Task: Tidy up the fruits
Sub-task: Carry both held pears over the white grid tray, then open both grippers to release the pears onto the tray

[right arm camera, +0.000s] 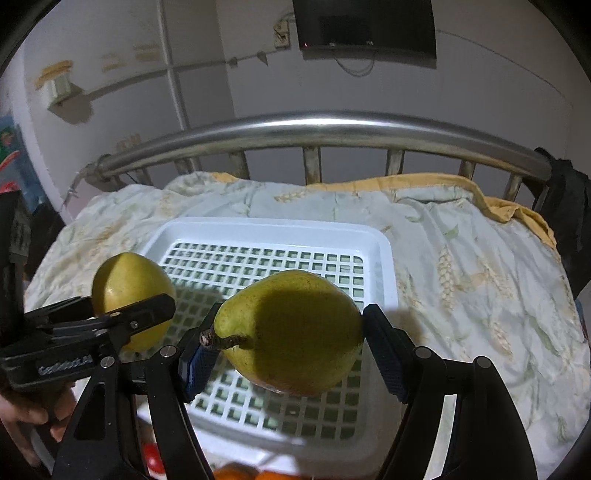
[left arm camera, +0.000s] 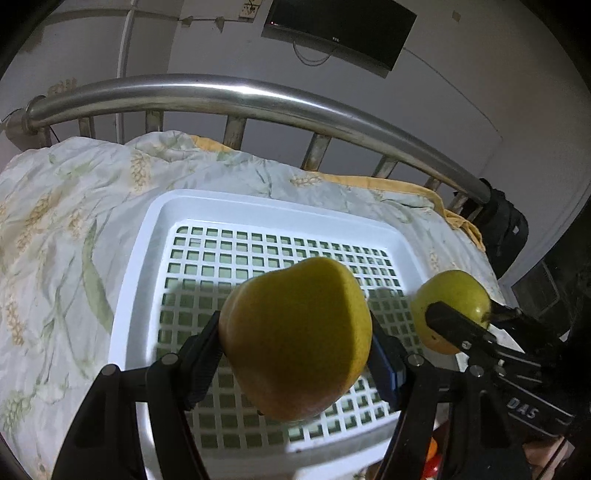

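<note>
We held two yellow-green pears above the white basket. The left pear (left arm camera: 295, 339) sat clamped between the fingers of the left gripper (left arm camera: 295, 354), its blunt end toward the camera, raised over the near half of the white basket (left arm camera: 140, 266). The right pear (right arm camera: 291, 332) was pinched in the same way by the right gripper (right arm camera: 290, 350), lying on its side with the short brown stem (right arm camera: 221, 339) pointing toward the left finger; it hung over the basket's middle. Neither pear touched the grid floor, as far as we could tell from their shadows on it.

Each camera also caught the other tool. In the left wrist view the right pear showed just past the basket's right rim, with a black finger across its front. In the right wrist view the left pear appeared at the left, over the basket's near left corner.

The basket itself had a square-holed floor and smooth raised walls, and nothing lay in it. It rested on a pale bedspread (right arm camera: 480, 266) printed with wheat ears, edged in yellow at the far side. Behind that ran a curved metal bed rail (right arm camera: 332, 129), and on the wall above hung a dark screen (right arm camera: 365, 29). Below the basket's near edge we glimpsed orange fruit (right arm camera: 236, 472) and something red (right arm camera: 153, 458), too cropped to name.
</note>
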